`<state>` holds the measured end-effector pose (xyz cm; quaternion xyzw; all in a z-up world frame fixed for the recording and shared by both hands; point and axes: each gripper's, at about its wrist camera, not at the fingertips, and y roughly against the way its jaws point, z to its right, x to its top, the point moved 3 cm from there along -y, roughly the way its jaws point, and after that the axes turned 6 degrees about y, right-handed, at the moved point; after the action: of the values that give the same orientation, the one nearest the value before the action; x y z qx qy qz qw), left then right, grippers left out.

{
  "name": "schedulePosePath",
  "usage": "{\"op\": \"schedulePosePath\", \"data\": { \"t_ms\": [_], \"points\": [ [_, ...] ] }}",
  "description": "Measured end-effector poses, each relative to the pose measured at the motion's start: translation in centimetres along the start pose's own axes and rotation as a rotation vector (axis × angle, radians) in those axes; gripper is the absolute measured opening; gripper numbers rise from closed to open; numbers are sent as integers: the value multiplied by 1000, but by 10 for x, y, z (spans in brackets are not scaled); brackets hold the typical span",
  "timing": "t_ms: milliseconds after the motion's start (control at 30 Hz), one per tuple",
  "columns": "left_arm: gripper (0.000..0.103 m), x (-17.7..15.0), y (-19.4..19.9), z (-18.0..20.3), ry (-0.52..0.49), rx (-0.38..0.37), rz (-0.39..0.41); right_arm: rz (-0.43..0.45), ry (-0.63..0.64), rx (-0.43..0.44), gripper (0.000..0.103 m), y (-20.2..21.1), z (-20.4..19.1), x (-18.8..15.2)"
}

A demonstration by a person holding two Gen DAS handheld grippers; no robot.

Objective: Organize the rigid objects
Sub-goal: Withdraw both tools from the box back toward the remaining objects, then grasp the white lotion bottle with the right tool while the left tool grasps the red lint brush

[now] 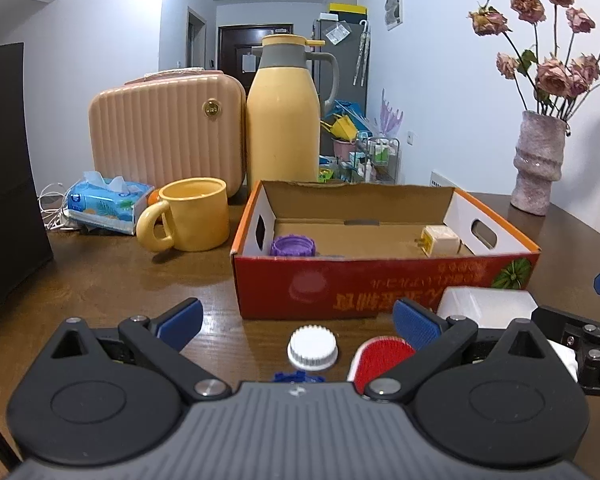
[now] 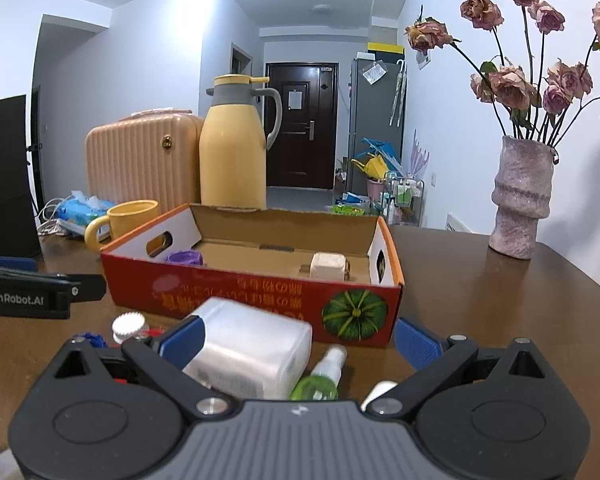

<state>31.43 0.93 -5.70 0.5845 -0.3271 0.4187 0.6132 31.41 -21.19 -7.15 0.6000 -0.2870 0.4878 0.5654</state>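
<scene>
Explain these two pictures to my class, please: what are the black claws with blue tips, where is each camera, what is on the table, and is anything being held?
Each claw is a hand-held two-finger gripper; no robot arm is involved. A camera sits on each, looking forward along its fingers.

In the left view, the left gripper is open and holds nothing. Between its fingers, on the brown table, lies a white cap, with a red-and-white object beside it.

In the right view, the right gripper is also open, with a white translucent container and a small green spray bottle lying between its fingers, not gripped.

Beyond them stands an open red cardboard box holding a purple cap and a cream plug adapter. Behind are a yellow mug, a yellow jug and a vase.
</scene>
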Motion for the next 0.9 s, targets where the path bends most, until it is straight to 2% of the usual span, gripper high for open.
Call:
{"op": "schedulePosePath", "data": {
  "t_ms": [333,600,700,900],
  "points": [
    [103,-31,14,-3,-22,-23,-45,-47,3,-12,101,16,1,-17],
    [103,-34,18,-7,-7,-35,-40,-113,-35,-70,101,22,22,-37],
    [103,-35,19,-6,-8,-37,-38,-146,-59,-98,99,17,35,-41],
    [103,-36,20,-7,-3,-29,-38,-231,-85,-124,85,-6,54,-44]
  ]
}}
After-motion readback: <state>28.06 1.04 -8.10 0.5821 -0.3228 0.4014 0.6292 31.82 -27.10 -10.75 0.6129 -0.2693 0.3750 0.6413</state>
